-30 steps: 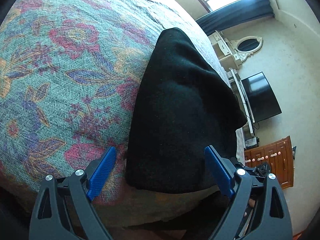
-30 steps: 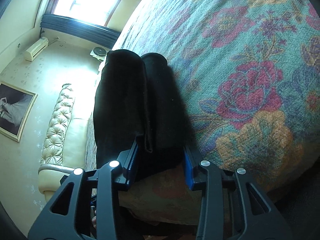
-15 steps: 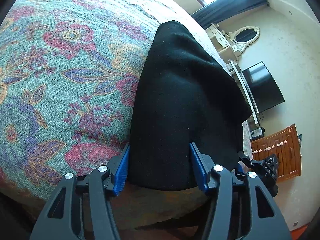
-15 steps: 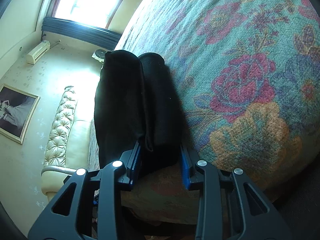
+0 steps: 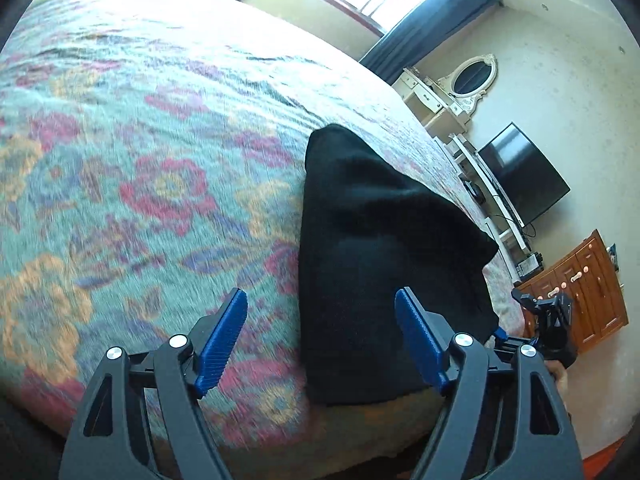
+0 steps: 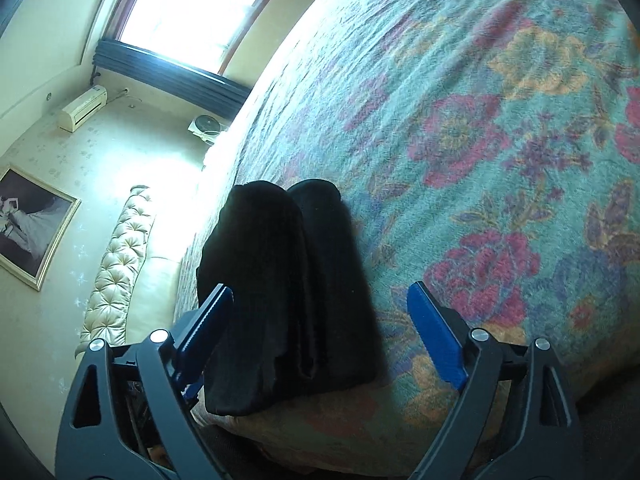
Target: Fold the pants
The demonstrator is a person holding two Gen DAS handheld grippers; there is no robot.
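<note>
The black pants (image 5: 376, 256) lie folded into a compact stack near the edge of the floral bedspread (image 5: 140, 184). My left gripper (image 5: 320, 340) is open above the near edge of the stack, holding nothing. In the right wrist view the folded pants (image 6: 288, 292) show layered edges. My right gripper (image 6: 320, 328) is open with its blue fingers (image 6: 436, 336) spread on either side of the stack's near end, not touching it. The other gripper (image 5: 548, 320) shows past the pants at the bed's edge.
The bedspread (image 6: 480, 140) stretches far beyond the pants. Off the bed stand a TV (image 5: 524, 172), a wooden cabinet (image 5: 584, 284) and a white dresser with mirror (image 5: 460, 84). A tufted sofa (image 6: 120, 256) and a window (image 6: 192, 12) lie on the other side.
Both grippers were shut on the pants' near edge half a second ago; both have opened and pulled back and up. The pants now rest free on the bed.
</note>
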